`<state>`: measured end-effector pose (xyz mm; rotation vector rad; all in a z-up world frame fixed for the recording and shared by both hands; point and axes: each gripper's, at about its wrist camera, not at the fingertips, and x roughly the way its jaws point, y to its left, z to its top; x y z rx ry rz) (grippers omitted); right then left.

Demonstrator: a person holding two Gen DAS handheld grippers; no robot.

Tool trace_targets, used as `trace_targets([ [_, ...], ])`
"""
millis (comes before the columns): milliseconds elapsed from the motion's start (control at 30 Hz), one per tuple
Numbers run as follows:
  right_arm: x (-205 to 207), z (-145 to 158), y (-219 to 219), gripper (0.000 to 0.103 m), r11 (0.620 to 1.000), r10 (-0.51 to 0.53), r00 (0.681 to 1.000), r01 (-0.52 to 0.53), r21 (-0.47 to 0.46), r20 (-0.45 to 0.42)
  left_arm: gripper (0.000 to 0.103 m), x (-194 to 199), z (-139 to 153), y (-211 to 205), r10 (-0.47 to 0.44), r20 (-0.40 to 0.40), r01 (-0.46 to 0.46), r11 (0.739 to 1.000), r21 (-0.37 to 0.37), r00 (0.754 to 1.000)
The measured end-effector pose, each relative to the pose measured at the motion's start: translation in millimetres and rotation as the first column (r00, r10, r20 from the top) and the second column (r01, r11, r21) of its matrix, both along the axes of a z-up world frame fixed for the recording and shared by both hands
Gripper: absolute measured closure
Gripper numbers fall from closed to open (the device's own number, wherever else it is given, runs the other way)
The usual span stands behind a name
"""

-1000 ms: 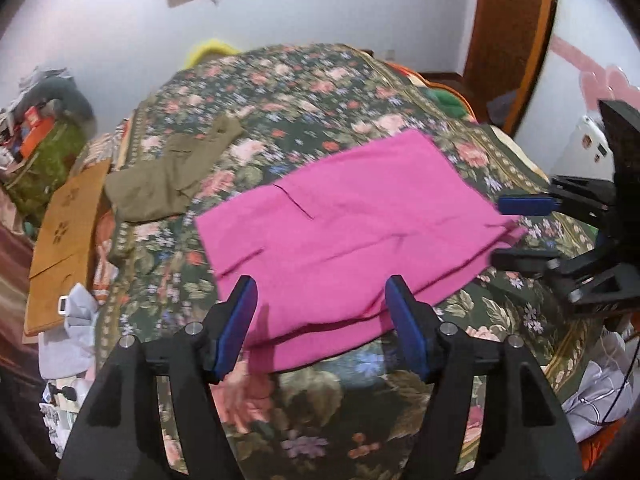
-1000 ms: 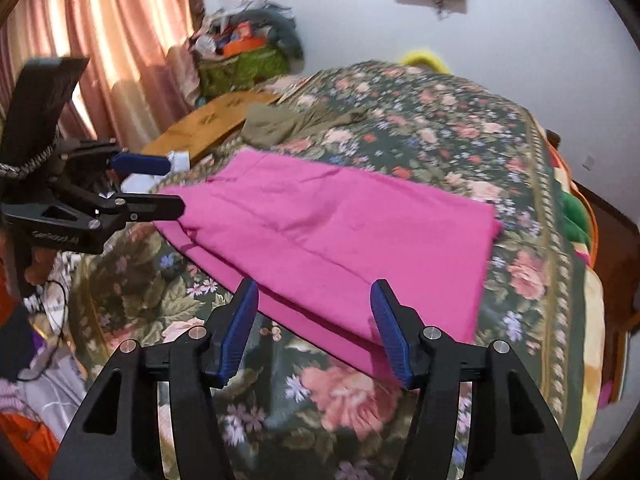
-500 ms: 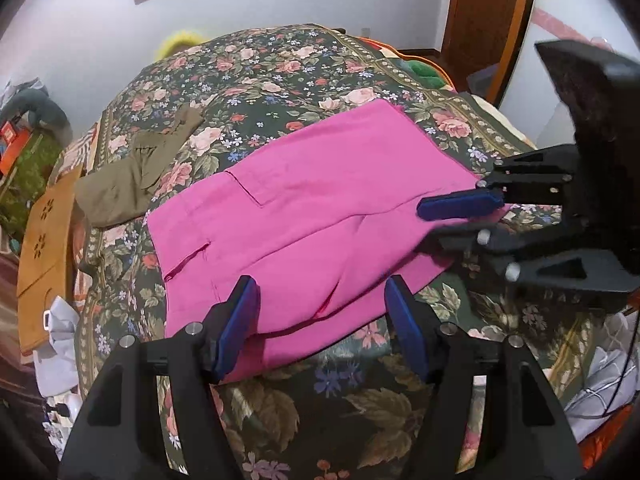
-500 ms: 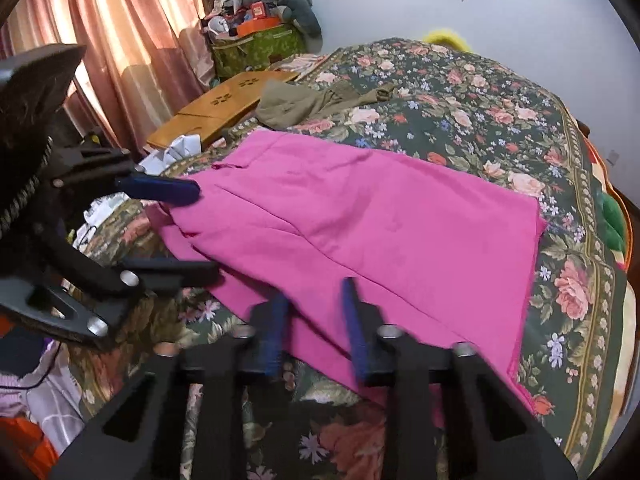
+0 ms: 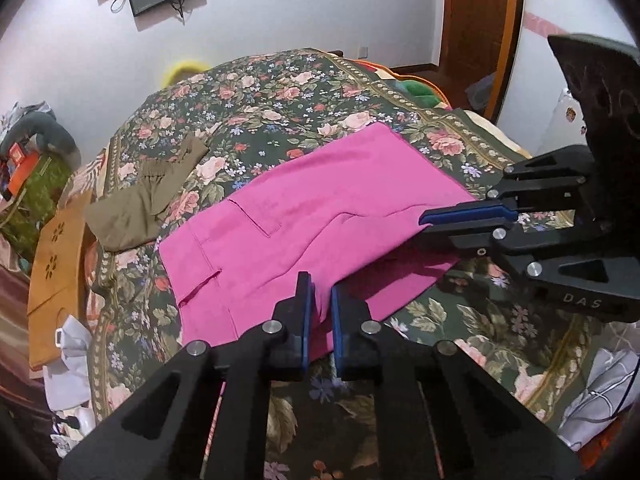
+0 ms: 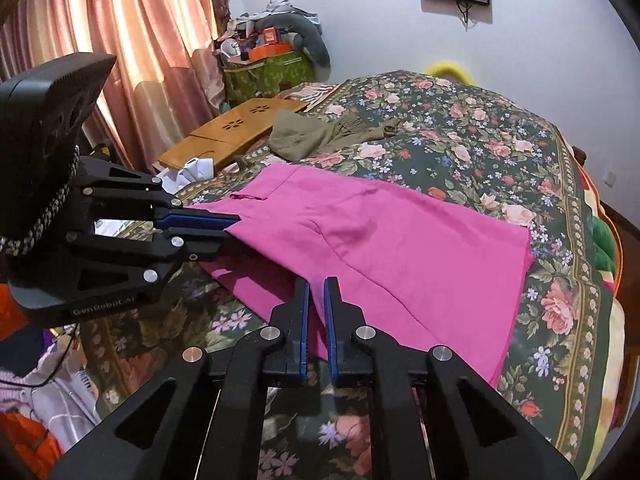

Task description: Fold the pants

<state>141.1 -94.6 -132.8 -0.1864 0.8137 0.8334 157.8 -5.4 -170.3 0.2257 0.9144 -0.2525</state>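
Pink pants (image 5: 320, 216) (image 6: 384, 240) lie folded flat across the floral bedspread (image 5: 280, 100) (image 6: 480, 132). My left gripper (image 5: 319, 300) (image 6: 231, 229) is at their near edge on the waistband side. Its jaws are closing, and the pads pinch pink cloth. My right gripper (image 6: 316, 300) (image 5: 425, 225) grips the near edge further along toward the leg end. Its jaws are closing too, with pink fabric squeezed between the blue pads. The edge under both grips lifts slightly off the bed.
An olive garment (image 5: 148, 208) (image 6: 320, 136) lies crumpled on the bed beyond the waistband. A wooden lap tray (image 5: 56, 268) (image 6: 232, 132) leans by the bedside. Loose clothes (image 5: 600, 392) and cables lie below the bed's near edge. Curtains (image 6: 140, 40) hang beside the bed.
Both grippers went from wide open to shut on the pants' near edge, the right one first and the left one after. The left gripper also moved in closer over the fabric.
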Motion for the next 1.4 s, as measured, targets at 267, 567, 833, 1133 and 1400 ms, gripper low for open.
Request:
trace_targets([
  [267, -5.6, -14.2, -3.4, 0.093, 1.0, -0.006, 0.997, 0.006, -0.006, -0.08, 0.091, -8.6, -10.4, 3.8, 0.016, -0.067, -0.017, 1.0, -0.023, 0.998],
  [567, -12.5, 14.8, -14.7, 0.093, 0.996, -0.022, 0.998, 0.026, 0.08, -0.055, 0.087, -18.0, 10.9, 24.1, 0.053, -0.074, -0.06, 0.993, -0.099, 0.996],
  [833, 25.4, 7.7, -8.3, 0.077, 0.981, -0.106, 0.98, 0.131, 0.144, -0.17, 0.066, 16.0, 21.3, 55.0, 0.203, -0.071, -0.213, 0.959, -0.186, 0.977],
  [1133, 33.8, -30.0, 4.3, 0.068, 0.992, -0.091, 0.958, 0.111, 0.059, -0.272, 0.066, 33.4, -21.3, 64.6, 0.247, -0.173, -0.275, 0.947, -0.164, 0.953],
  [1400, 28.5, -36.8, -26.0, 0.068, 0.989, -0.135, 0.96, 0.145, 0.022, -0.245, 0.06, 14.2, -27.6, 76.1, 0.235, -0.133, -0.25, 0.961, -0.118, 0.963],
])
